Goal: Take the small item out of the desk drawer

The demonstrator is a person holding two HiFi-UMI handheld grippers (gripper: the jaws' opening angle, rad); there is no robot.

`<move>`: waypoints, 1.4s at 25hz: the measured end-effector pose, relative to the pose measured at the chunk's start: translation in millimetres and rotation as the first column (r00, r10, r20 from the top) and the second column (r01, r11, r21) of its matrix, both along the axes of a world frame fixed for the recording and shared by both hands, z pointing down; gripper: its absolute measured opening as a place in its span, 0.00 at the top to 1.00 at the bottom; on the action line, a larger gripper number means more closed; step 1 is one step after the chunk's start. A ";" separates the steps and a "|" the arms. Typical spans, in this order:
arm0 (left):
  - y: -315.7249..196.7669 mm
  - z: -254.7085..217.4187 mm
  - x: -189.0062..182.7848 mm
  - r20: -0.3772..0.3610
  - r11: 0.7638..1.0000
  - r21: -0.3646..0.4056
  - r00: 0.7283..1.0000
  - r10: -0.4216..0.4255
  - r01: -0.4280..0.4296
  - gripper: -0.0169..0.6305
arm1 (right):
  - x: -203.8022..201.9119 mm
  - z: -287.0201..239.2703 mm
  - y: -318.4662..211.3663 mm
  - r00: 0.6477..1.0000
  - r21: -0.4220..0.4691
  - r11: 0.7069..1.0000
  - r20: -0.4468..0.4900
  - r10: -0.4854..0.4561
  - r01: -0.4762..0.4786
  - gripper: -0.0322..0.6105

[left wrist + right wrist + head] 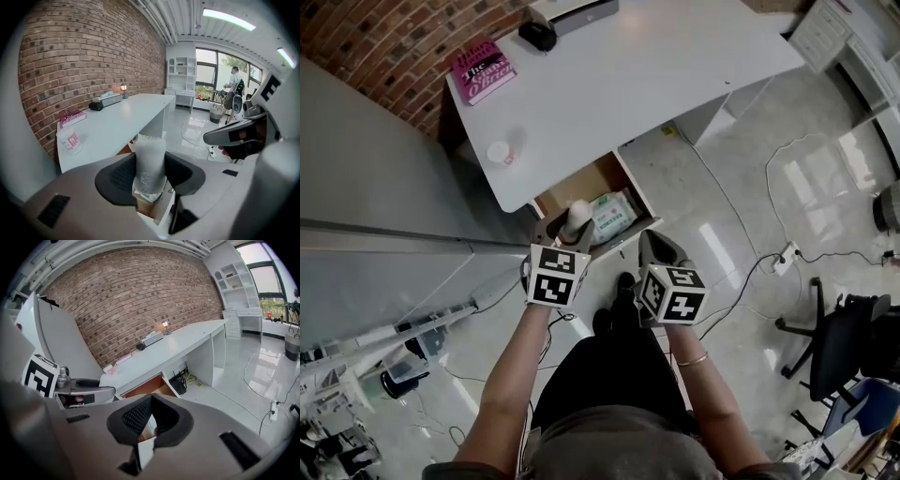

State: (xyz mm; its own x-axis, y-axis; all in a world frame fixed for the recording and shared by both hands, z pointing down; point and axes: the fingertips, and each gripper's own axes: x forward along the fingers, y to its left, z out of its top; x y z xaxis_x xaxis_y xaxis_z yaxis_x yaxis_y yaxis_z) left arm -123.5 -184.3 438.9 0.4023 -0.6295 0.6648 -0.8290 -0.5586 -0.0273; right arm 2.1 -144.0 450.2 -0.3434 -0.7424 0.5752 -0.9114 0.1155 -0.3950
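The desk drawer [581, 191] stands pulled open under the white desk [656, 66], with a green-and-white packet [615, 214] lying inside. My left gripper [572, 232] is shut on a small white wrapped roll [576, 217], held upright just above the drawer's front. In the left gripper view the roll [150, 159] stands pinched between the dark pads [123, 176], over the drawer. My right gripper [656, 247] hovers beside it to the right, over the floor. In the right gripper view its jaws [149, 417] are shut with nothing between them.
On the desk lie a pink book [483, 70], a white cup [501, 152] and a black object [538, 36]. A grey panel [375, 216] borders the left. Cables and a power strip [786, 258] cross the glossy floor; an office chair [844, 337] stands right.
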 end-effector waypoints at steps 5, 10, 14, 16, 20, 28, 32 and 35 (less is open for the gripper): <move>8.2 -15.2 -12.7 -0.041 0.999 0.025 0.998 -0.043 0.044 0.68 | -6.2 -16.0 -1.9 0.999 0.031 0.999 -0.031 -0.036 0.037 0.95; 15.8 -34.5 -24.3 -0.101 0.995 0.046 0.991 -0.086 0.091 0.68 | -11.6 -31.5 0.4 0.996 0.046 0.996 -0.060 -0.069 0.072 0.95; 23.3 -44.8 -38.5 -0.138 0.989 0.050 0.982 -0.131 0.139 0.68 | -22.5 -40.9 2.7 0.992 0.062 0.992 -0.068 -0.102 0.106 0.95; 27.5 -49.0 -43.4 -0.162 0.986 0.047 0.975 -0.154 0.163 0.68 | -26.4 -45.4 3.7 0.989 0.070 0.989 -0.081 -0.121 0.127 0.95; 36.2 -57.1 -56.5 -0.197 0.980 0.048 0.964 -0.181 0.194 0.68 | -38.1 -56.5 6.1 0.985 0.093 0.983 -0.091 -0.149 0.158 0.95; 49.5 -69.1 -80.6 -0.281 0.961 0.053 0.928 -0.246 0.271 0.68 | -50.8 -73.9 10.6 0.972 0.128 0.970 -0.140 -0.188 0.206 0.95; 54.4 -74.3 -90.3 -0.295 0.953 0.065 0.918 -0.265 0.296 0.68 | -51.5 -79.5 11.8 0.970 0.140 0.969 -0.160 -0.181 0.204 0.95; 57.5 -76.7 -98.1 -0.304 0.948 0.071 0.912 -0.276 0.310 0.68 | -54.3 -82.5 13.9 0.969 0.147 0.967 -0.164 -0.184 0.209 0.95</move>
